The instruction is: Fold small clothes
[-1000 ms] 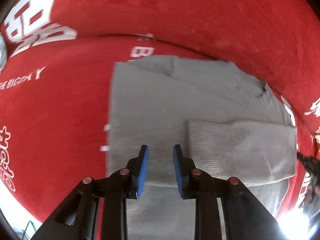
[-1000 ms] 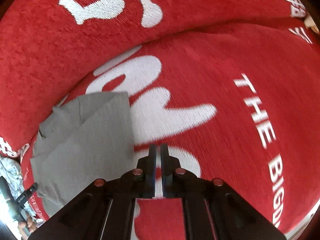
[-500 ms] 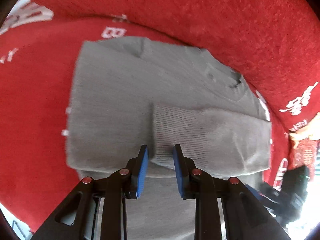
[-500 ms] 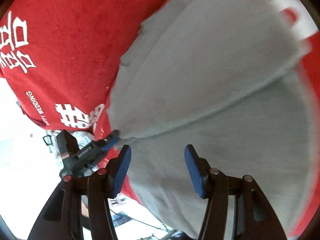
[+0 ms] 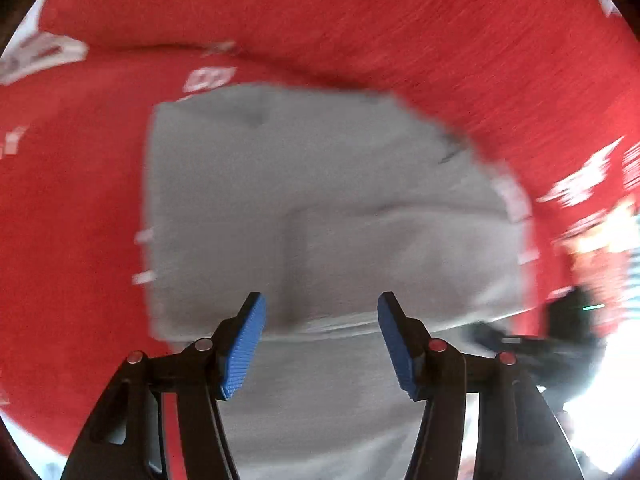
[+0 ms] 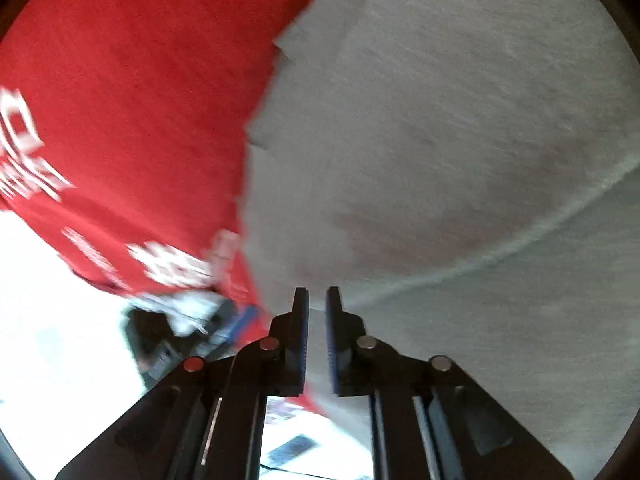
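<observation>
The red cloth with white lettering covers the surface and fills the upper and left parts of both views. Your grey garment lies on it, centre frame in the left view, a folded layer across its lower half. Your left gripper has just been opening; it stands open above the fold. Your right gripper has just been closing, nipping the garment's near edge.
</observation>
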A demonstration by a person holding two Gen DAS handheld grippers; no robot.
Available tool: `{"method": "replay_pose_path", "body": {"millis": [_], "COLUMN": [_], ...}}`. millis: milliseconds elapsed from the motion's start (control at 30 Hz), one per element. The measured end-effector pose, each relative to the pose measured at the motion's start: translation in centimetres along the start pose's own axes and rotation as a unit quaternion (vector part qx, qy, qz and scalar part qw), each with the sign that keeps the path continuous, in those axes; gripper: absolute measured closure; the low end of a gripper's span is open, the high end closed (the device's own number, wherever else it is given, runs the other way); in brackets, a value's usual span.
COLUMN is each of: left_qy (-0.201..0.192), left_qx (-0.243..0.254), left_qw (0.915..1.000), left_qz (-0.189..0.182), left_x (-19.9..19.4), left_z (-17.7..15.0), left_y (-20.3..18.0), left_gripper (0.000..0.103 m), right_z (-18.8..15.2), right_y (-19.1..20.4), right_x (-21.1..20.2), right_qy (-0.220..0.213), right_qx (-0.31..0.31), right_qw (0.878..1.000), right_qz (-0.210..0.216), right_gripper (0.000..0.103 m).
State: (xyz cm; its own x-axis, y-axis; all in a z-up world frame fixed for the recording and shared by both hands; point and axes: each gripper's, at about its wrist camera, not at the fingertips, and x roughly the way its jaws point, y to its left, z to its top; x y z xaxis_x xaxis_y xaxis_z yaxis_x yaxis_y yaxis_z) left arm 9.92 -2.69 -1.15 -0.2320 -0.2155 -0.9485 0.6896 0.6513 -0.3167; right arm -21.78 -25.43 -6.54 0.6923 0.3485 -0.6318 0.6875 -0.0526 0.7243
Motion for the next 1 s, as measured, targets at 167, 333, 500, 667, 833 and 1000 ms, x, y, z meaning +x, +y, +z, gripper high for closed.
{"method": "replay_pose_path", "body": {"millis": [167, 333, 500, 667, 833, 1000], "left_qy": [-0.024, -0.066, -0.066, -0.063, -0.047, -0.054], "left_qx": [-0.012, 0.004, 0.025, 0.027, 0.036, 0.026], "left_qw": [0.9990, 0.9963, 0.9953, 0.9942, 0.9887, 0.9883], "left_qz": [0.035, 0.054, 0.066, 0.083, 0.138, 0.141], "left_x": [-0.6, -2.1, -0.9, 0.3, 2.4, 1.6], "left_z": [-1.5, -1.1, 0.1, -0.2, -1.1, -1.6], "left_y": [0.9, -0.6, -2.9, -3.6, -3.0, -2.3], "left_gripper": [0.044, 0.044, 0.044, 0.044, 0.043, 0.043], "right_z": [-1.0, 0.6, 3.5, 5.2, 5.2, 4.1], "right_y": [-0.5, -0.1, -2.1, -3.6, -4.5, -4.6], "right_x": [-3.2, -9.0, -12.3, -11.3, -10.9, -11.6], "right_qy": [-0.018, -0.111, -0.155, -0.131, -0.131, -0.127], "right_qx": [-0.052, -0.082, -0.041, -0.030, -0.037, -0.032], "right_qw": [0.996, 0.977, 0.961, 0.961, 0.958, 0.959], "right_qz": [-0.069, -0.162, -0.227, -0.243, -0.253, -0.253], "right_gripper": [0.078, 0.069, 0.060, 0.087, 0.087, 0.084]}}
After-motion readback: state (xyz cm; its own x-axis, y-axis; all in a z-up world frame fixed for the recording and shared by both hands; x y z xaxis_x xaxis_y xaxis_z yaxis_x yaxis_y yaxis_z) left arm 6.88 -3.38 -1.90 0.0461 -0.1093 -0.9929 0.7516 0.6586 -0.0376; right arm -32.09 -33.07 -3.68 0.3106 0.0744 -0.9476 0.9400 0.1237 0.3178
